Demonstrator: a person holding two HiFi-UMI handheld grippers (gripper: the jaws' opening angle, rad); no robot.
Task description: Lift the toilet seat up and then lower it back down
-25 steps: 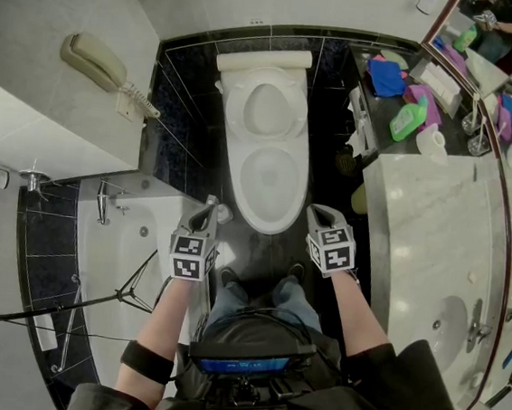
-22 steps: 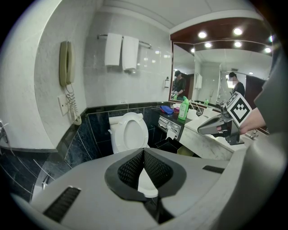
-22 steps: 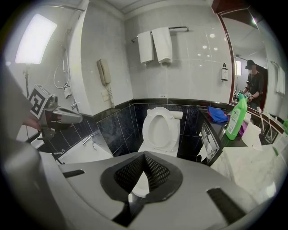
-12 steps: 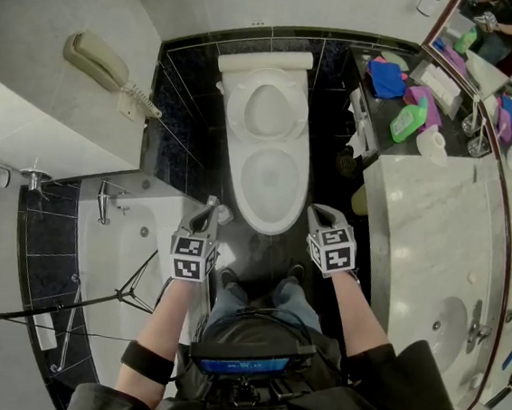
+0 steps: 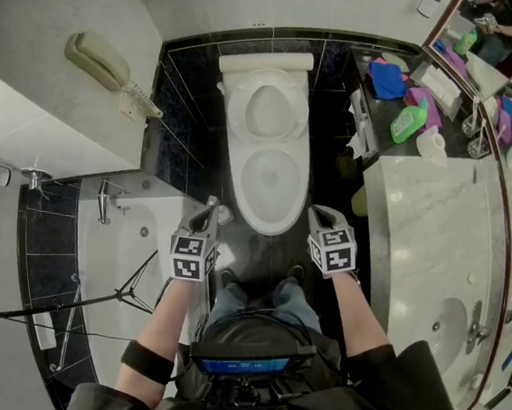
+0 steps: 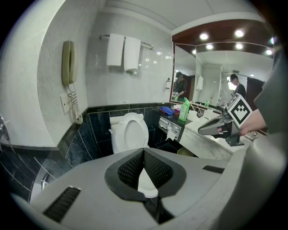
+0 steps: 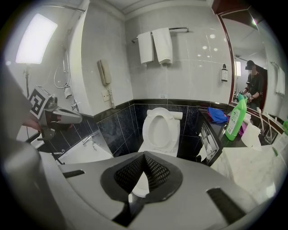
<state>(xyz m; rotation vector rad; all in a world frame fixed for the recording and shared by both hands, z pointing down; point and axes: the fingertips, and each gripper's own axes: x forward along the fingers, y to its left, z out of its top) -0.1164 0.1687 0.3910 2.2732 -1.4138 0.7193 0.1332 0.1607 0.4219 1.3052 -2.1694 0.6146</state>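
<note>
The white toilet [image 5: 272, 179] stands against the black tiled wall. Its seat [image 5: 268, 110] is raised and leans back on the tank, also plain in the left gripper view [image 6: 130, 132] and the right gripper view [image 7: 161, 126]. My left gripper [image 5: 209, 205] hovers at the bowl's front left, apart from it, jaws shut and empty [image 6: 144, 152]. My right gripper [image 5: 314, 213] hovers at the bowl's front right, also clear of the rim, its jaws shut on nothing [image 7: 144, 156]. Each gripper shows in the other's view: the right [image 6: 211, 128], the left [image 7: 67, 117].
A bathtub [image 5: 132, 259] lies to the left with a black stand leg [image 5: 73, 303] across it. A wall phone [image 5: 98, 60] hangs at upper left. On the right are a marble counter [image 5: 442, 255] and a green bottle [image 5: 409, 120]. Towels [image 7: 155, 45] hang above the toilet.
</note>
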